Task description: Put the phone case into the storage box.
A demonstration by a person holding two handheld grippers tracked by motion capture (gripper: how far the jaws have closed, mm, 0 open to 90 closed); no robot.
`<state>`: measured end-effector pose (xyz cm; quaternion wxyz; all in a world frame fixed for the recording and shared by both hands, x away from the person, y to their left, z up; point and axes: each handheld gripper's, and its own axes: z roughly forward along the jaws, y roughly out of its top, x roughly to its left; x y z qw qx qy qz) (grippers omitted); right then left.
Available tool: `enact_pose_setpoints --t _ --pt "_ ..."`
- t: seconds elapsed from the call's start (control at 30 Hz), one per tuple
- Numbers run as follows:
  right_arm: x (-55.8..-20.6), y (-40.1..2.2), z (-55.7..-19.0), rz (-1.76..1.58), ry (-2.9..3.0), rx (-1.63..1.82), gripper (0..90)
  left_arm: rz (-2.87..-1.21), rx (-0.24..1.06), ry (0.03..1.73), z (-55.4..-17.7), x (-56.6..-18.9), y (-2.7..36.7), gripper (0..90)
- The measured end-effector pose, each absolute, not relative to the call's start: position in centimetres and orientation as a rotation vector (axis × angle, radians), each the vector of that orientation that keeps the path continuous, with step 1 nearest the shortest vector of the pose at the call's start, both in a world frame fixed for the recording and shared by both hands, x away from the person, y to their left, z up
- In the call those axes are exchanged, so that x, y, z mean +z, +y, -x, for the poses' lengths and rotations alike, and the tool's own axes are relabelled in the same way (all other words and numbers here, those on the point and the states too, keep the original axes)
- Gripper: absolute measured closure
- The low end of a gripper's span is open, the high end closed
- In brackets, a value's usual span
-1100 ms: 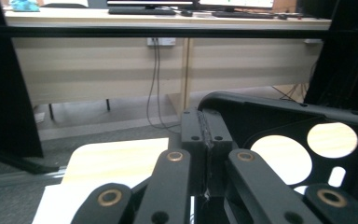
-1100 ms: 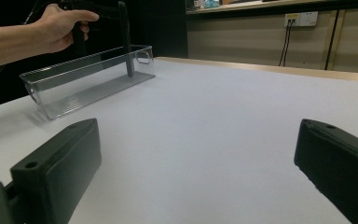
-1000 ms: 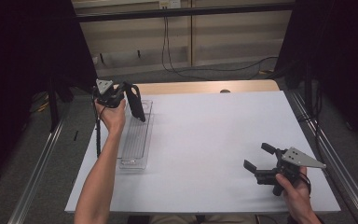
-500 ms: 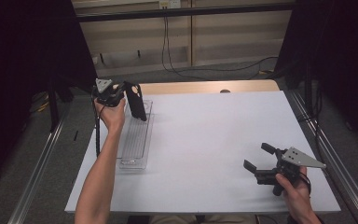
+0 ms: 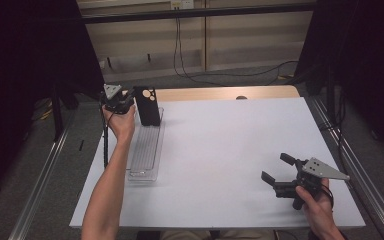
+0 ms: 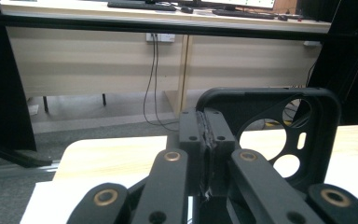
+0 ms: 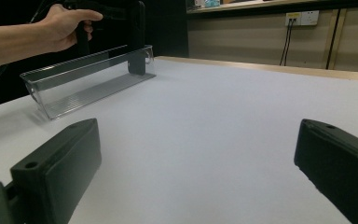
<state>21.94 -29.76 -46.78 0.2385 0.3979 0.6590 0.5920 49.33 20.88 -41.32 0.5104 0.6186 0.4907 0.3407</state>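
Our left tool [image 5: 130,102] grips the black phone case [image 5: 148,106] upright at the clear tray's [image 5: 145,150] far end; our right tool [image 5: 276,170] gapes wide, well apart from the tray.

Both forearms are bare, with no sleeves reaching the wrists. Each gripper, left [image 5: 130,102] and right [image 5: 278,171], is matte black with a grey three-cornered plate on top. Brass-coloured pivot pins sit in the left gripper's black linkage bars, and a black cable trails from it.

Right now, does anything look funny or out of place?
Nothing is broken or spilled. The black phone case stands on end at the far end of the clear tray, pinched by the left claw.
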Motion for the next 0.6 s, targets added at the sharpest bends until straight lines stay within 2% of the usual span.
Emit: enact_pose_setpoints --t 0.6 --pt "-46.78 -29.82 -21.94 -1.091 1.805 1.622 0.3 -1.492 0.793 1.163 -49.48 -41.43 20.57 85.6"
